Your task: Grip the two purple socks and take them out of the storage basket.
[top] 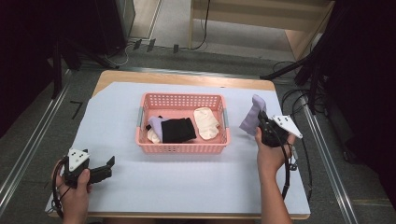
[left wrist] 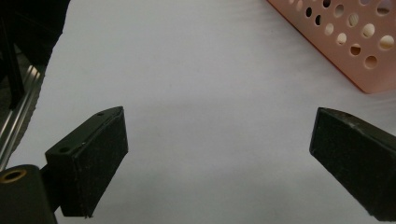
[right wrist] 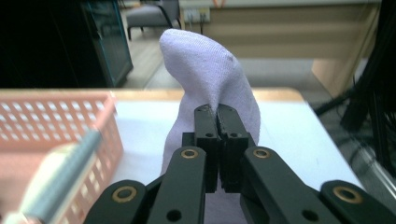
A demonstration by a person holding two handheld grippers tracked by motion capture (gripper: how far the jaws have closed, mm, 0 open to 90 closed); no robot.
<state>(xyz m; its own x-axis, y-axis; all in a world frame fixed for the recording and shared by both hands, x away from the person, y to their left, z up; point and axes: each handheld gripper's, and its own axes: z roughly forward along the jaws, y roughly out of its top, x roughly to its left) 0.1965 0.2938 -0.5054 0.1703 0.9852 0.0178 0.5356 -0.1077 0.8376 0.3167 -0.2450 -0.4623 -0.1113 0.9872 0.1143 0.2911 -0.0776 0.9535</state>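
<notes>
— Right gripper point(right wrist: 218, 112) has its jaws pinched tight on the lilac sock point(top: 252, 115), which it holds up off the table.

— Why lifted like that?

— Likely so the sock clears the rim of the pink basket point(top: 182, 148) just to its left, where the black sock point(top: 177, 129) and cream sock point(top: 205, 122) lie.

— And the other one?

— Left gripper point(left wrist: 219, 154), well apart from it, rests wide open over the bare white table cover point(left wrist: 210, 70), holding nothing, probably waiting.

The lilac sock point(right wrist: 205, 70) is showing a soft, finely knitted cloth. The pink basket point(top: 182, 147) is looking like perforated matt plastic, its handle point(right wrist: 60, 175) dull metal. The table cover point(left wrist: 210, 93) is appearing smooth and matt.
</notes>
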